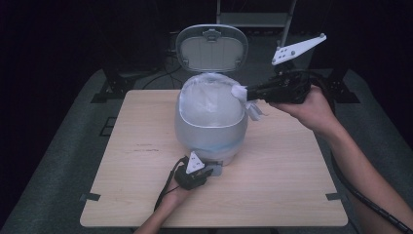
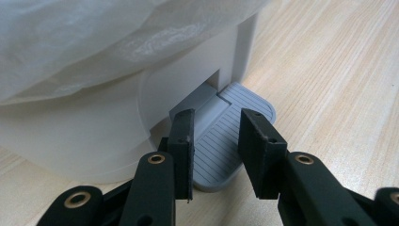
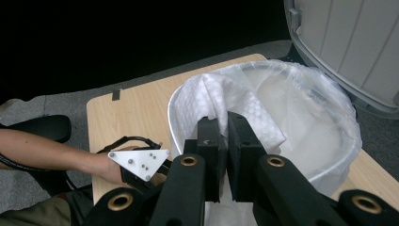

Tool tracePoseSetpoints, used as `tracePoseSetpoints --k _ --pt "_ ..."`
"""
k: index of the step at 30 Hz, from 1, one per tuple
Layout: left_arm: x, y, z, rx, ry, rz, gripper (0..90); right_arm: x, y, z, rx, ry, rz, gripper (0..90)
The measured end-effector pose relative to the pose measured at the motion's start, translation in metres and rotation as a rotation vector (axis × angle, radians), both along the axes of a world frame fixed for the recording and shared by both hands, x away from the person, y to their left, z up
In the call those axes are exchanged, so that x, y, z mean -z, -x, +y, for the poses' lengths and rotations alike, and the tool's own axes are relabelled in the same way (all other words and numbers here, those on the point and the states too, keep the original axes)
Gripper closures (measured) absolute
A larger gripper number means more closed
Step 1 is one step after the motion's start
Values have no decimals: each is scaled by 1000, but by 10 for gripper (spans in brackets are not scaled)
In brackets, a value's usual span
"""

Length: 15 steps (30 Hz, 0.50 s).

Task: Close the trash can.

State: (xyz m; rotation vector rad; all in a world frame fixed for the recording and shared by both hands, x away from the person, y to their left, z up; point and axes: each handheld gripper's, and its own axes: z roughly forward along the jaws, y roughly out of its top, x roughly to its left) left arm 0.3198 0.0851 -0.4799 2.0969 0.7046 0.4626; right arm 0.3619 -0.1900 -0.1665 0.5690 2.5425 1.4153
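**Pedal Bin Held Open, Liner Pinched at the Rim**

Stood near the middle of the light wooden table (image 1: 122,195), slightly toward the far edge: a white pedal bin (image 1: 210,136), lid (image 1: 212,48) tipped fully back and upright behind the opening. Left broad bare tabletop to the left and right of the bin and along the near edge; far less room behind it, where the table ended close to the hinge side.

Rested low at the front foot of the bin: the left gripper (image 2: 216,146), jaws released and set apart, straddling the grey ribbed pedal (image 2: 226,141) without closing on it. Lay flat on the tabletop just outside the bin's base, that pedal, running back into a slot in the white shell. Seen from above at the bin's near side, the same left gripper (image 1: 209,171), hand behind it, wrist crossing the near table edge.

Came in from the right at rim height: the right gripper (image 3: 224,136), jaws clenched on a fold of the white plastic liner (image 3: 301,108). Met the bin at its upper right edge in the high view, the right gripper (image 1: 247,93), with a loose tuft of liner hanging outside the rim just beside it.

Draped over the rim all round and sagged into the bin, the translucent liner; showed nothing but bunched, crinkled film inside.
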Motion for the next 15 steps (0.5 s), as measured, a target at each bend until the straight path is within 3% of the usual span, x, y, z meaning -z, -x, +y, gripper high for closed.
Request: tracePoseSetpoints --k 15 --pt "0 0 0 0 -1 0 664 -6 -5 17 -24 6 -8 843"
